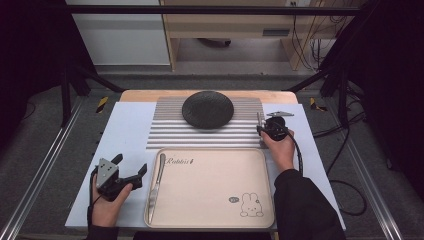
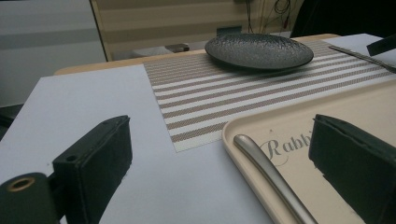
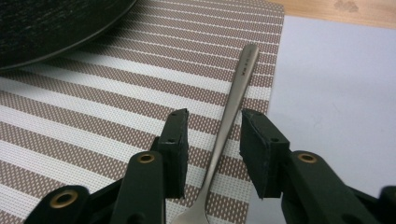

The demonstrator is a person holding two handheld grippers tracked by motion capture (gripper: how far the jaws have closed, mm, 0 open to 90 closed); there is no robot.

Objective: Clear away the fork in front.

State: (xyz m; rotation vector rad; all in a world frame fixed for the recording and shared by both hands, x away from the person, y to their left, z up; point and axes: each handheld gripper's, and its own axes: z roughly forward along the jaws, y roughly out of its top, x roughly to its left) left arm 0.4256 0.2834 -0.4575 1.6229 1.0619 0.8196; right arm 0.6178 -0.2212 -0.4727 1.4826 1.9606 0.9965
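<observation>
A silver utensil (image 3: 238, 79) lies on the striped placemat (image 3: 93, 116) near its right edge, handle pointing away. My right gripper (image 3: 215, 116) straddles the handle, jaws narrowly apart, a small gap showing on each side. In the high view the right gripper (image 1: 261, 127) sits at the placemat's right edge (image 1: 170, 130), beside the black plate (image 1: 207, 109). My left gripper (image 1: 131, 163) rests open on the pale board, just left of the beige tray (image 1: 210, 200). Its jaws (image 2: 219, 123) stand wide with nothing between them. A silver knife (image 2: 271, 172) lies along the tray's left rim.
The black plate (image 2: 259, 49) sits at the placemat's far middle. The tray bears a rabbit drawing and lettering. A pale board (image 1: 130, 125) covers the wooden table. Metal frame bars and cables run on the floor at both sides.
</observation>
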